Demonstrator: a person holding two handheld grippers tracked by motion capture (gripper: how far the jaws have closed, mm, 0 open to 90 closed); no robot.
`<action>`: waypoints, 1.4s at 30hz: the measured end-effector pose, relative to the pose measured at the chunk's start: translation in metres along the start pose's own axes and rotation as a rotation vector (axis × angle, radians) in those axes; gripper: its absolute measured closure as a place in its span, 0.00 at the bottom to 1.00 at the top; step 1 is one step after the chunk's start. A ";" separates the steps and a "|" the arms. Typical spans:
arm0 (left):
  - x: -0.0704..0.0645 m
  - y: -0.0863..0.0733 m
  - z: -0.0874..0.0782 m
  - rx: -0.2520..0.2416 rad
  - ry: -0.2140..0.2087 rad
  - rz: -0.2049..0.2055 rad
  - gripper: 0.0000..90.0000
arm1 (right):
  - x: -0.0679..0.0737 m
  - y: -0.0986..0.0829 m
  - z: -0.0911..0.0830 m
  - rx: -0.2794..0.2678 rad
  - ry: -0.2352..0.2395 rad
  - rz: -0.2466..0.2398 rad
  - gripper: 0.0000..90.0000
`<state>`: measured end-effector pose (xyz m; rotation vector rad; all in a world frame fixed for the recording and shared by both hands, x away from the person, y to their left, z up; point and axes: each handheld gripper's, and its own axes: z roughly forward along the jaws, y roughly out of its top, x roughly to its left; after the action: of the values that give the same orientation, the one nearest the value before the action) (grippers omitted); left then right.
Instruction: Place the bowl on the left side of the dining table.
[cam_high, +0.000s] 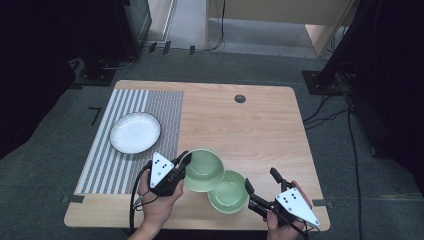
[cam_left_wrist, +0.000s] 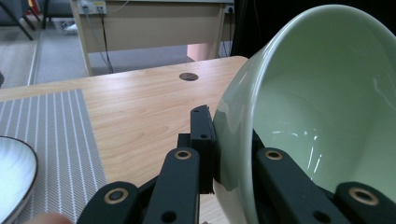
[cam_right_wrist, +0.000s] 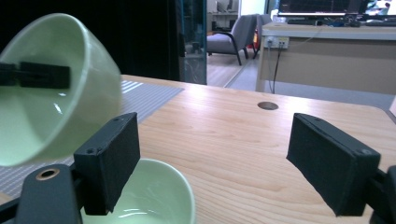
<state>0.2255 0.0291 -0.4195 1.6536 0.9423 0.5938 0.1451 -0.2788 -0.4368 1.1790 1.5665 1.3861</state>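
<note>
Green bowl lifted off its twin, placemat next

Pale green glazed ceramic bowl (cam_high: 203, 170) sits at lower centre of the high view, tilted and raised, its rim pinched between the clenched jaws of our left gripper (cam_high: 181, 161). In the left gripper view one black jaw lies against the outer wall and the other inside the bowl (cam_left_wrist: 322, 107). Just below and to the right, a second pale green ceramic bowl (cam_high: 228, 192) rests on the light wooden table (cam_high: 250, 130), partly overlapped by the lifted one. Our right gripper (cam_high: 262, 182), at lower right, stands with its jaws spread wide and nothing between them; in the right gripper view the resting bowl (cam_right_wrist: 149, 200) lies just beside its left pad.

We judge this to be the carrying step: one bowl is up, the other waits. Farther off, at the left of the frame, a white round fluted plate (cam_high: 135, 132) sits on a grey striped woven placemat (cam_high: 150, 107).

Next we would swing the held bowl leftward and level it before lowering, since the one-sided rim grip lets it tip. Where on the placemat it belongs, we cannot tell.
</note>
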 end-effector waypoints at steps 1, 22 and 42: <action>0.002 0.000 0.000 0.000 0.001 -0.001 0.93 | -0.001 -0.001 0.000 0.003 -0.003 0.002 0.19; 0.035 0.006 -0.009 -0.027 0.070 -0.056 0.92 | -0.033 -0.012 0.002 0.061 -0.092 0.016 0.19; 0.057 0.005 -0.013 -0.029 0.117 -0.080 0.92 | -0.064 -0.022 0.000 0.096 -0.156 0.031 0.19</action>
<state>0.2489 0.0823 -0.4154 1.5613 1.0754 0.6525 0.1623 -0.3395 -0.4618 1.3412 1.5240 1.2190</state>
